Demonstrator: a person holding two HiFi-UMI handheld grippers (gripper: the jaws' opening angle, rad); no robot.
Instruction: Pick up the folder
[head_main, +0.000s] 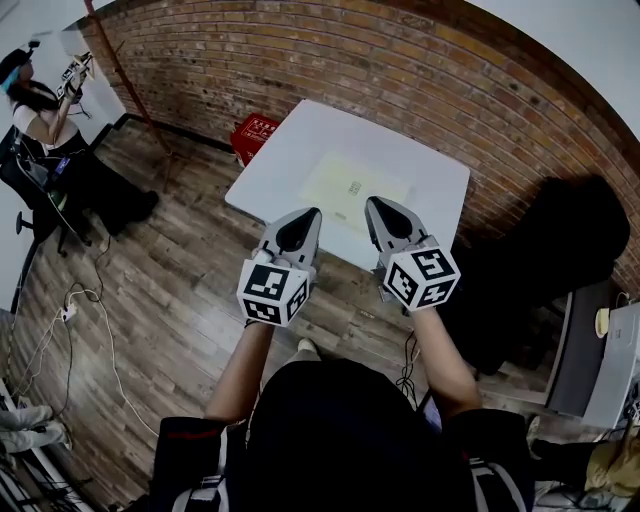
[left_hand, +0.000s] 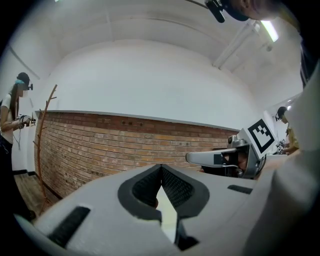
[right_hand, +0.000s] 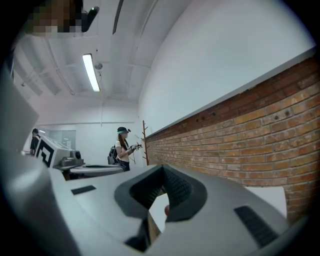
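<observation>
Nearest, left hand-held gripper (head_main: 303, 220) and right hand-held gripper (head_main: 382, 208) are pressed together, empty, near the table (head_main: 290, 150). Farther, the folder (head_main: 355, 188) lies flat mid-table; I'd spread the jaws early and come in low at its near edge.

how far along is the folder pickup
Nothing done yet: the folder lies flat on the white table, untouched. In hand: nothing; the left hand-held gripper and right hand-held gripper are shut and empty, by the table's near edge. Left: reach, grip, lift.
</observation>
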